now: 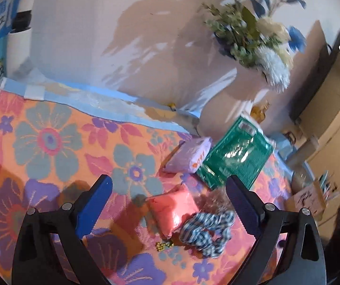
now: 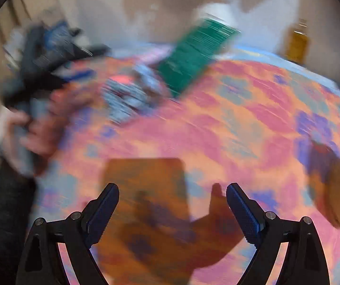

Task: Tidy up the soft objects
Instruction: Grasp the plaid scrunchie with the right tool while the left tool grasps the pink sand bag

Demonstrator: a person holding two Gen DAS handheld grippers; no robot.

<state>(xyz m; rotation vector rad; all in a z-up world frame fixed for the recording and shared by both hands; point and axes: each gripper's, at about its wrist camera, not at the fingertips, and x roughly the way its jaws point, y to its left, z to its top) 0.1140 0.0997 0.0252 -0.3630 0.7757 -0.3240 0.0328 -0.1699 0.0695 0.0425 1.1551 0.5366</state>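
**Pink pack and striped scrunchie wait between open jaws**

Pink and glossy, the pack (image 1: 173,210) lies on the floral cloth (image 1: 51,142), touching a blue-striped scrunchie (image 1: 206,231) on its right. Behind them sit a lilac pack (image 1: 188,158) and a green pack (image 1: 237,158), side by side near the wall.

The left gripper (image 1: 168,201) stands wide open with nothing clamped; the pink pack and scrunchie show between its fingers but no pad presses on them. The right gripper (image 2: 172,204) is also spread wide and empty, over bare cloth, its view blurred.

The pink pack looks light, squashy and film-wrapped, so probably slippery: best pinched across its short width, near the middle. The scrunchie is limp fabric and would likely bunch; a grip on its thickest fold should hold. The green pack looks flatter and stiffer, better taken by an edge.
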